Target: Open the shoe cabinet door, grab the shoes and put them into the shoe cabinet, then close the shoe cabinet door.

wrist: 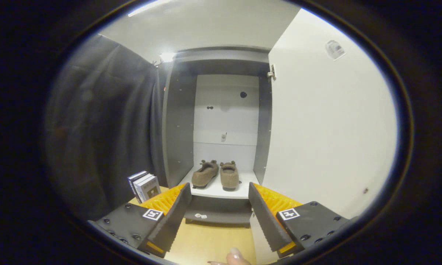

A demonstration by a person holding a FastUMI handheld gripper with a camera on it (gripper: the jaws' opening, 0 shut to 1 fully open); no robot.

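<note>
Gripper (218, 217) fingers spread wide, holding nothing, over the light wooden floor (210, 243). Pair of brown fuzzy slippers (215, 175) sits side by side on the white bottom shelf of the grey shoe cabinet (178, 121), beyond the fingertips. White cabinet door (328, 129) swung open at right; small stack of books (144, 186) stands beside the cabinet's left wall.

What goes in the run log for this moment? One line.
gripper: open, empty | shoes: side by side on cabinet shelf | door: open | next: close door

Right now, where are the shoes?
In the gripper view, both shoes stand side by side on the white shelf inside the open cabinet, beyond the open gripper, left of the door.
</note>
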